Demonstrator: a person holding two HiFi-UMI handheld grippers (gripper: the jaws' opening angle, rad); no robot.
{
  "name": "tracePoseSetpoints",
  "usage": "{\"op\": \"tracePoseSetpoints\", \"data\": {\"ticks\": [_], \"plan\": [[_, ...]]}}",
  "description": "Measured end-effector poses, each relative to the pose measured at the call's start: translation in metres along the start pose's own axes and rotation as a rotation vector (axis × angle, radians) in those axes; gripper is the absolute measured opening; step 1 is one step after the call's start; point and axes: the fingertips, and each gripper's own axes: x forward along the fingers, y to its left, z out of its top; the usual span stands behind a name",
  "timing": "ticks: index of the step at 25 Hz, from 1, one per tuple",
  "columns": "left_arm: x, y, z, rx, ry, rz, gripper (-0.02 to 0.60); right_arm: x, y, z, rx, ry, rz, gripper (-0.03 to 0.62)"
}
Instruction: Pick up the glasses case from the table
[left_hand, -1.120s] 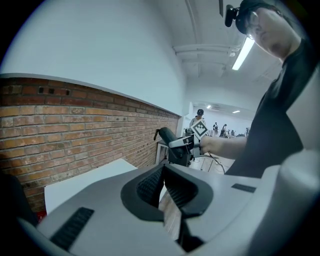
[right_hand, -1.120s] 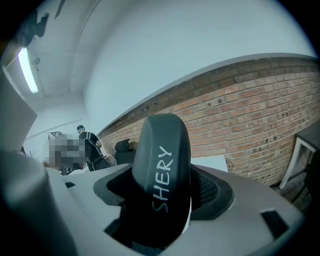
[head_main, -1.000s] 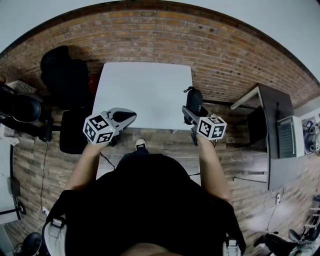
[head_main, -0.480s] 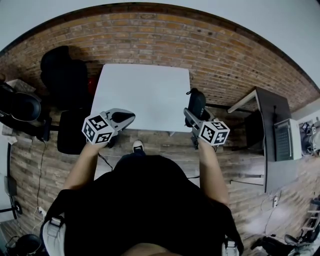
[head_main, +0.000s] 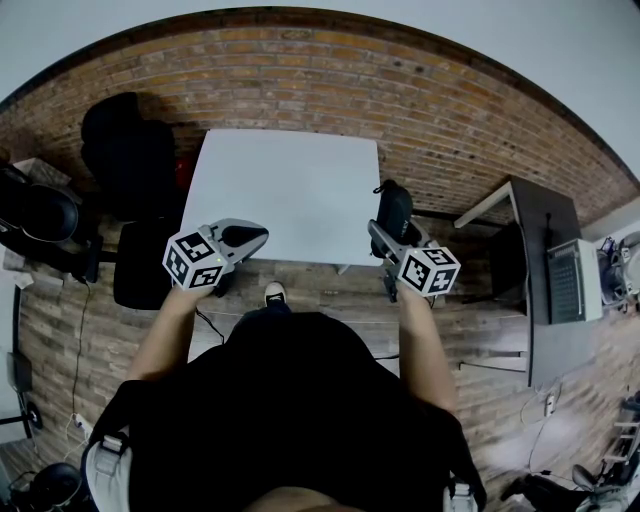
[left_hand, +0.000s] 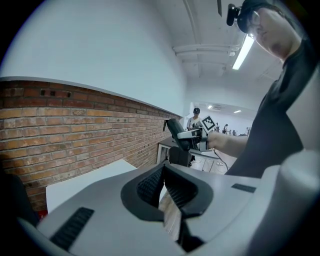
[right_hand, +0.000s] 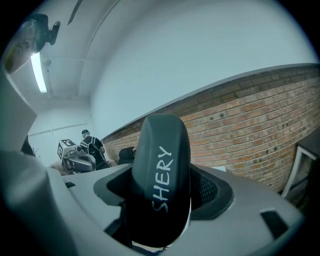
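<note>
The glasses case (right_hand: 162, 185) is dark and oval, with pale handwritten letters on its shell. My right gripper (right_hand: 161, 192) is shut on it, and it stands up between the jaws. In the head view the case (head_main: 392, 205) hangs in the air off the white table's (head_main: 285, 185) right front corner, held by the right gripper (head_main: 386, 226). My left gripper (head_main: 245, 236) hovers over the table's front left edge. Its jaws are shut with nothing between them (left_hand: 164, 184). The left gripper view shows the case (left_hand: 175, 131) from the side.
A black office chair (head_main: 125, 150) stands left of the table, with dark gear (head_main: 40, 215) further left. A dark desk (head_main: 545, 255) with a grey device (head_main: 575, 275) stands at the right. A brick wall (head_main: 300, 70) runs behind the table. The floor is wood plank.
The right gripper with the case has drifted slightly to the right. The left gripper has hardly moved.
</note>
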Motion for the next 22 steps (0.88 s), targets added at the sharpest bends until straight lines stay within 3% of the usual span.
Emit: {"op": "tracePoseSetpoints", "data": {"ticks": [22], "plan": [[-0.0091, 0.0066, -0.0057, -0.017, -0.011, 0.018, 0.012, -0.0047, 0.0023, 0.0003, -0.004, -0.004, -0.014, 0.331]]}}
